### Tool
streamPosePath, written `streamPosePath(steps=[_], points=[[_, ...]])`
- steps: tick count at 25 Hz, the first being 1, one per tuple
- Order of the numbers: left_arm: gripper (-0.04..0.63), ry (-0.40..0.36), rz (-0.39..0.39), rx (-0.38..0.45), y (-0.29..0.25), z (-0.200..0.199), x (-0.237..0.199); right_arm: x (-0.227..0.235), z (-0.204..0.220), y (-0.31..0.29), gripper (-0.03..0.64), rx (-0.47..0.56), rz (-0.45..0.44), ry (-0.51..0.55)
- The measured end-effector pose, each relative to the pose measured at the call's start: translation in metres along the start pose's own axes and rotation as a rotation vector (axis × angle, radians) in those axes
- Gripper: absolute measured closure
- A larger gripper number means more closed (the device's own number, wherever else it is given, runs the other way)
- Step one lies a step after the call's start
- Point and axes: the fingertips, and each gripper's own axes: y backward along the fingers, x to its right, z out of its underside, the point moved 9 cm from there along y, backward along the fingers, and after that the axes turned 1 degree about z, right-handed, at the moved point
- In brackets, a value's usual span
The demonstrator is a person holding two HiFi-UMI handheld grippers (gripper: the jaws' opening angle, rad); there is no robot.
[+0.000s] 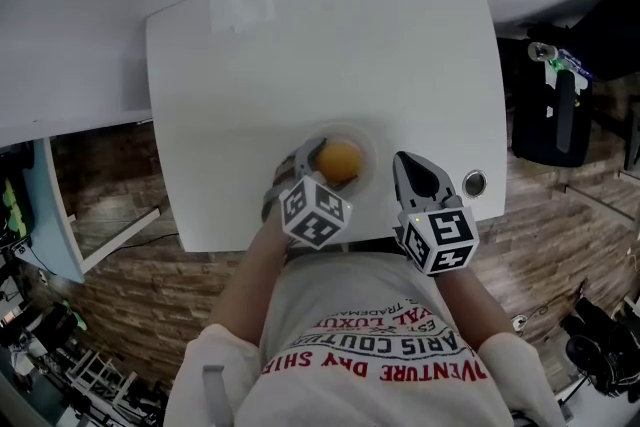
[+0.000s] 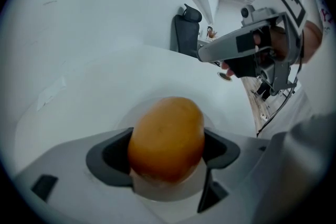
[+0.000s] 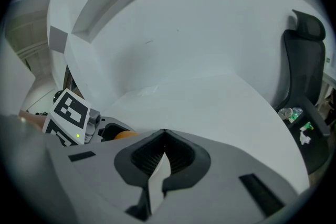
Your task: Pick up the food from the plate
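Left gripper on food at plate, right idle.
Left gripper (image 2: 167,157) pinches the orange food (image 2: 167,128) by both sides, jaws spread wide round it; the food sits on the white plate (image 1: 368,143) at the table's (image 1: 320,55) 6 o'clock edge. Right gripper (image 3: 164,132) is at the plate's 4 o'clock, jaws pressed together, nothing between them.

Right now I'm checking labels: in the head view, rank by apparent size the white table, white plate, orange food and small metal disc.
Largest to smallest:
1. white rectangular table
2. white round plate
3. orange rounded food
4. small round metal disc
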Motion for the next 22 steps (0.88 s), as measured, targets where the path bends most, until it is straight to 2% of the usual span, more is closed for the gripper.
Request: streamPosePath(steps=[4, 8, 12, 16, 22], points=[[0.213, 0.071, 0.026, 0.062, 0.014, -0.007, 0.002, -0.002, -0.004, 0.003, 0.606, 0.015, -0.005, 0.011], [0.213, 0.117, -0.014, 0.147, 0.037, -0.018, 0.001, -0.009, -0.010, 0.009, 0.606, 0.035, -0.012, 0.025], [0.213, 0.198, -0.051, 0.281, 0.069, -0.029, -0.004, -0.019, -0.020, 0.016, 0.606, 0.071, -0.020, 0.044], [0.213, 0.248, -0.122, 0.428, 0.109, -0.044, -0.013, -0.031, -0.033, 0.021, 0.606, 0.109, -0.034, 0.066], [0.213, 0.250, -0.277, 0.612, 0.171, -0.058, -0.025, -0.057, -0.067, 0.031, 0.606, 0.216, -0.055, 0.121]])
